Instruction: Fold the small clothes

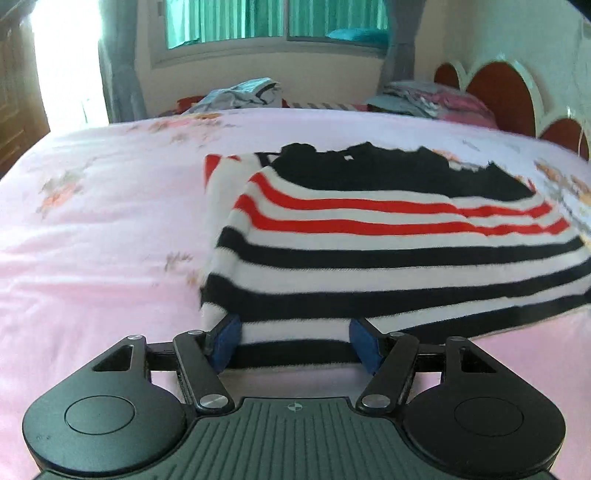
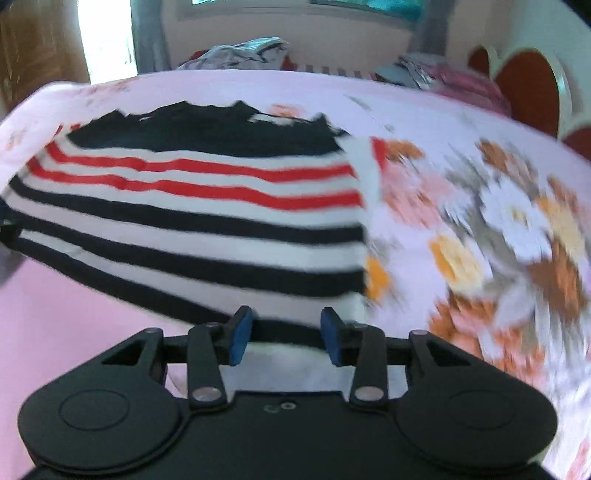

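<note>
A small striped sweater (image 1: 369, 254), white with red and black stripes and a black top part, lies on the pink floral bedspread (image 1: 92, 221). My left gripper (image 1: 295, 341) is open, its blue pads (image 1: 225, 341) on either side of the sweater's near hem at its left corner. The hem looks lifted off the bed. In the right wrist view the sweater (image 2: 184, 221) fills the left middle. My right gripper (image 2: 286, 338) is open, its blue pads (image 2: 240, 338) straddling the near hem by the sweater's right corner.
A heap of crumpled clothes (image 1: 240, 94) and pillows with folded items (image 1: 432, 98) lie at the bed's far side. A red and white headboard (image 1: 498, 92) stands at right. A window with teal curtains (image 1: 277, 18) is behind.
</note>
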{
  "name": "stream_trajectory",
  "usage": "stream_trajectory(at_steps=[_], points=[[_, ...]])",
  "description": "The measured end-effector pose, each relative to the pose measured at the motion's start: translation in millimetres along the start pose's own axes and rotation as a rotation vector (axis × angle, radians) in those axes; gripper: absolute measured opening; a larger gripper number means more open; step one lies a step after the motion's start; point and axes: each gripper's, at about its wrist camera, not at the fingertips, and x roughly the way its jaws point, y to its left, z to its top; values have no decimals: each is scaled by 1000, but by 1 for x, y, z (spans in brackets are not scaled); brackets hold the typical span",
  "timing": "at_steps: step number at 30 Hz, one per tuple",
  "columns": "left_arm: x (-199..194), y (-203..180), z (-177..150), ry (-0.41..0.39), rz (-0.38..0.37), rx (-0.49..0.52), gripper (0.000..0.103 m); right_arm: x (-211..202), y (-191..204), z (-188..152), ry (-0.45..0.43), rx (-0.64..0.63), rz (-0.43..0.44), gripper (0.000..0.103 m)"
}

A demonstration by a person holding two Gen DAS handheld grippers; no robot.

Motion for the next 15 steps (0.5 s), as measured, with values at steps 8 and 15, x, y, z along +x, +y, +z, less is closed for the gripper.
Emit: stream_trajectory(at_steps=[8,15], points=[[5,-4,10,20,27,-12,66,-11,0,4,-29,11,-44,29],[10,-6,7,24,33,-13,66,0,-6,0,0,8,-21,22]])
